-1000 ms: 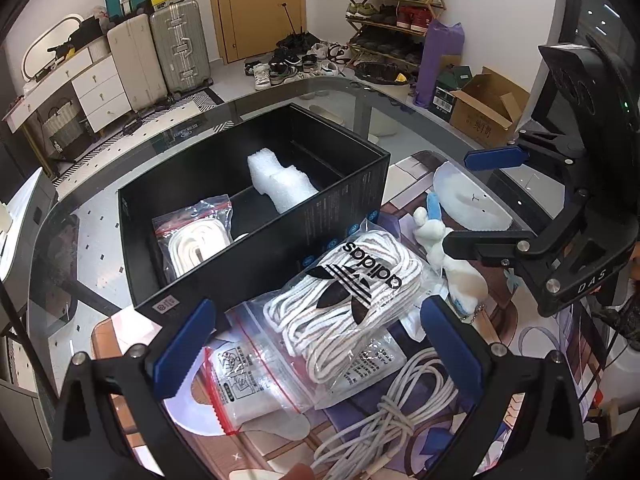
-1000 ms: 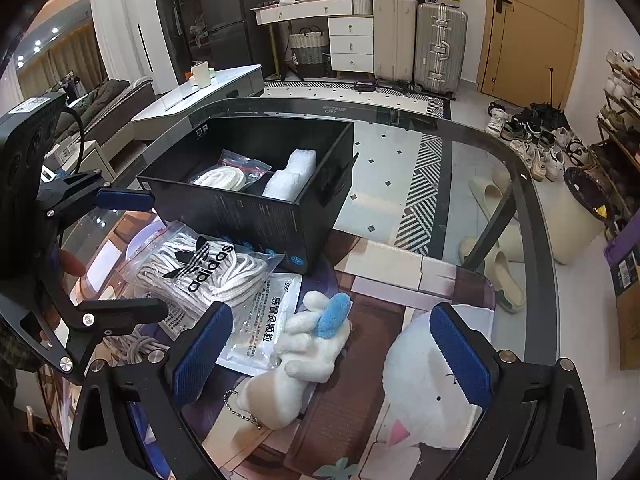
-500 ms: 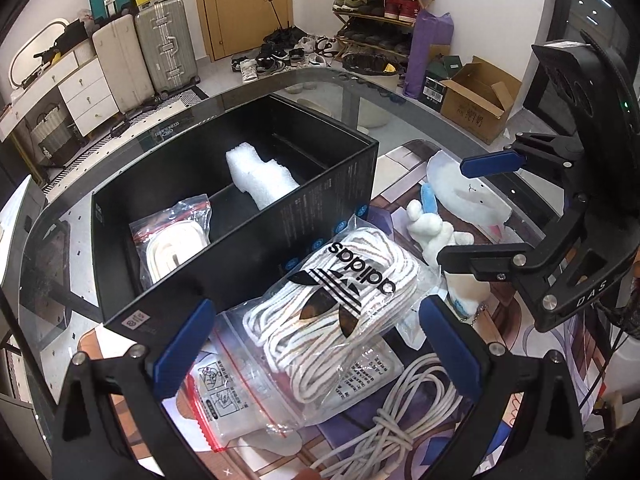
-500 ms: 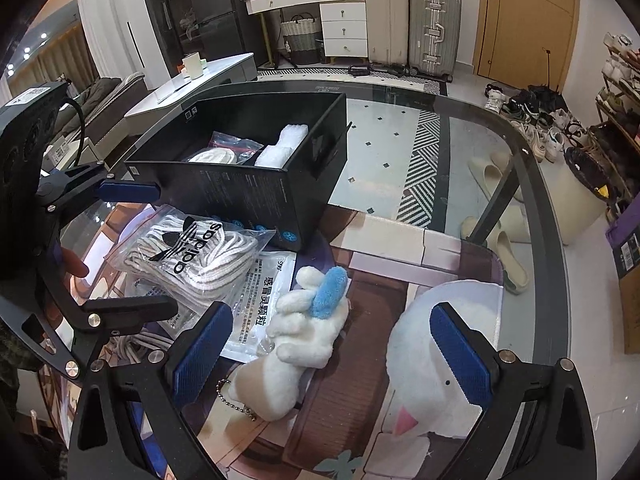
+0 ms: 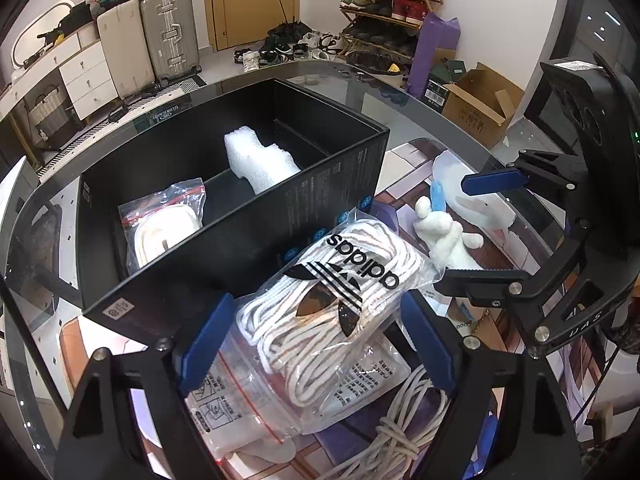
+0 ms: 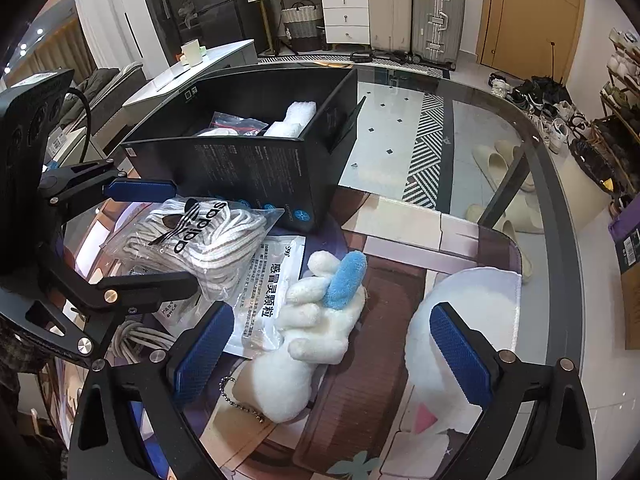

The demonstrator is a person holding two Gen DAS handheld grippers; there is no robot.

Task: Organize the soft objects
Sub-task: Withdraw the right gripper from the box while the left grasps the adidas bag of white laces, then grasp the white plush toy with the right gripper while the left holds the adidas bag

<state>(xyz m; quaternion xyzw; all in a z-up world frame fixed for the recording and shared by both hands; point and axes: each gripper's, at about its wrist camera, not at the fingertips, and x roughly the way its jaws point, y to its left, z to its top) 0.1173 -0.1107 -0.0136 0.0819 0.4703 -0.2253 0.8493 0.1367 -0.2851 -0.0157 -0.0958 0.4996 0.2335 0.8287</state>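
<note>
A clear bag of white laces with a black adidas logo (image 5: 336, 304) lies on the table against the black box (image 5: 328, 204). My left gripper (image 5: 316, 348) has its blue pads on both sides of this bag, pressing it; it also shows in the right wrist view (image 6: 196, 236). Inside the box lie a bag of white laces (image 5: 164, 220) and a white foam piece (image 5: 260, 164). My right gripper (image 6: 332, 360) is open above a white plush toy with a blue ear (image 6: 308, 328).
A flat medicine sachet (image 6: 268, 296) lies under the bag. A loose coil of white cord (image 5: 404, 428) lies at the near edge. A round white plush cushion (image 6: 460, 320) lies to the right on a printed mat. The glass table edge (image 6: 560, 216) curves beyond.
My left gripper has moved forward and closed in around the adidas bag. My right gripper has dropped lower over the white plush toy.
</note>
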